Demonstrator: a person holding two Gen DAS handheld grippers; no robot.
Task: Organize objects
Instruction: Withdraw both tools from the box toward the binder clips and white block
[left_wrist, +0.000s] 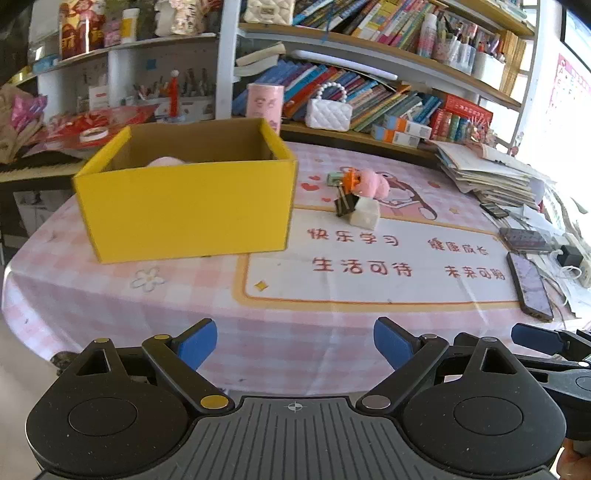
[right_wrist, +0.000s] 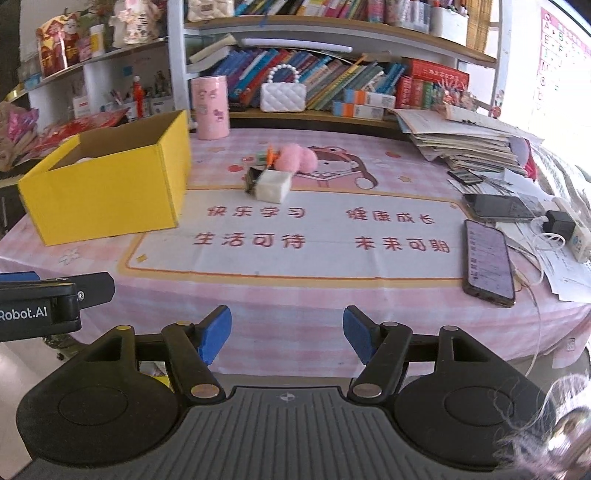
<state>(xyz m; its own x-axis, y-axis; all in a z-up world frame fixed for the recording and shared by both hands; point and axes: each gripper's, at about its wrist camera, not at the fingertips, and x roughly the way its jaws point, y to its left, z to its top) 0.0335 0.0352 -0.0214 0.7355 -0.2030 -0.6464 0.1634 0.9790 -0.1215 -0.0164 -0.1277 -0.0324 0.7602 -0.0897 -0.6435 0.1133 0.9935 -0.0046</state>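
An open yellow cardboard box (left_wrist: 184, 210) (right_wrist: 103, 199) stands on the left of the pink tablecloth, with something pale pink (left_wrist: 164, 161) showing inside. To its right lies a small heap: a pink plush ball (left_wrist: 371, 184) (right_wrist: 297, 158), an orange clip (left_wrist: 351, 179), a black binder clip (left_wrist: 345, 205) (right_wrist: 252, 179) and a white cube (left_wrist: 365, 216) (right_wrist: 273, 186). Both grippers hover at the table's near edge, well short of the heap. My left gripper (left_wrist: 295, 332) is open and empty. My right gripper (right_wrist: 286, 317) is open too, nothing between its blue pads.
Two phones (right_wrist: 487, 258) (right_wrist: 498, 206) and a charger with cables lie at the right, beside a stack of papers (right_wrist: 461, 144). A pink canister (right_wrist: 209, 107) and a white quilted handbag (right_wrist: 282, 96) stand at the back under crowded bookshelves.
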